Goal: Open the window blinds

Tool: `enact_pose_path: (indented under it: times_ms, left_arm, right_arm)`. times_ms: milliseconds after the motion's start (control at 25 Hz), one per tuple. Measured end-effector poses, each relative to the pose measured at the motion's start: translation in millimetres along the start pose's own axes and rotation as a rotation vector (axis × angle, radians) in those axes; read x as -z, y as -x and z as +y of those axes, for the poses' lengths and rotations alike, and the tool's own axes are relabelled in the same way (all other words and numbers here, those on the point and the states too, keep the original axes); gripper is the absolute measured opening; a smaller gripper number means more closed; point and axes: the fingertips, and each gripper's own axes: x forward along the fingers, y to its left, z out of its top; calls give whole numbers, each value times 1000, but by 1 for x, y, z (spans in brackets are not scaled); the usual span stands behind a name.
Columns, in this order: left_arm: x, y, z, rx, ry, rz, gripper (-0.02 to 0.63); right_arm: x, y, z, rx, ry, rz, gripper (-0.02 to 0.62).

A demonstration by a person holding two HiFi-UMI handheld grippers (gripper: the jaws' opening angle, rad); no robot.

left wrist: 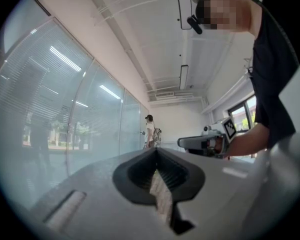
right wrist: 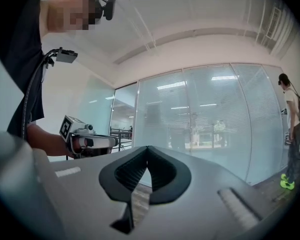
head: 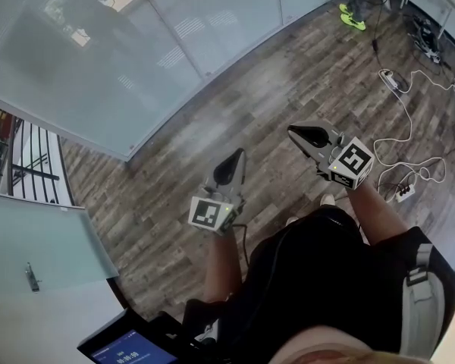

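Window blinds [right wrist: 215, 119] well beyond open floor [head: 288, 74]; left claw [head: 240, 155], right claw [head: 294, 131] both together, empty.

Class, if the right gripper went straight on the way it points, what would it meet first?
The right gripper would likely meet the glass wall first; nothing else shows in between.

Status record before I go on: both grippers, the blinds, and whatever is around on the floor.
left gripper: shut, nothing between the jaws, clear of the glass
right gripper: shut, nothing between the jaws, beside the left one
blinds: lowered, seen through the glass wall, untouched
floor: wood planks; power strips lie to the person's right
bystander: standing further along the glass wall
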Motion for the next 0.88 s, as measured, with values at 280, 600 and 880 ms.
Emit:
enact_pose_path:
  times_ms: [280,600,880]
  left_arm:
    - [3,0,6,3,3,2,3]
    - [13,0,9,12,18,15,3]
    - [17,-4,10,6,37,16,3]
  right_arm:
    - [7,-7,1,2,3,32,6]
    - [9,-11,2,-2,4,25,6]
    - [15,-6,-1,-14,27,40,6]
